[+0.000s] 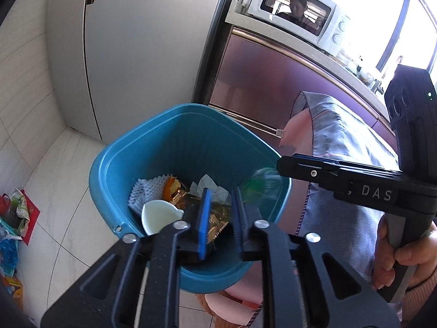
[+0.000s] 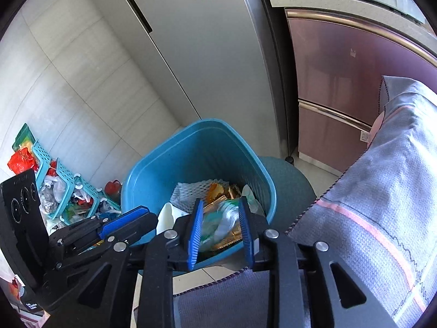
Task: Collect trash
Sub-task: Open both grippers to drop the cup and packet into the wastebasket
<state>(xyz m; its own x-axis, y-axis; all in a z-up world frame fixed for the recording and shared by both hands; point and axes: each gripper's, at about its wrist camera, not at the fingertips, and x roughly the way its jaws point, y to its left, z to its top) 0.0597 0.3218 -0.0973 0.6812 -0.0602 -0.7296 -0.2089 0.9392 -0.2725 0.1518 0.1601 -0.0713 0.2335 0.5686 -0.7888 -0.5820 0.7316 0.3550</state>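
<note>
Both tools hang over the blue square plastic bin (image 1: pixel 188 142). The right gripper (image 2: pixel 221 232) has its jaws apart, and a blurred clear-and-green plastic bottle (image 1: pixel 262 184) is just inside the bin's rim, seemingly dropping. The left gripper (image 1: pixel 221 213) is also spread, holding nothing. Inside the bin lie a white cup (image 1: pixel 158 216), gold wrappers (image 1: pixel 215 218) and white foam netting (image 1: pixel 144 191). Best to keep the release centred over the bin, clear of its rim.

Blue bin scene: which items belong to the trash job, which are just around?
Job:
blue bin
blurred green-clear item over its rim
white cup and gold wrapper inside
left hand-held gripper
right hand-held gripper

Around:
fridge
microwave
grey cloth
teal basket
</note>
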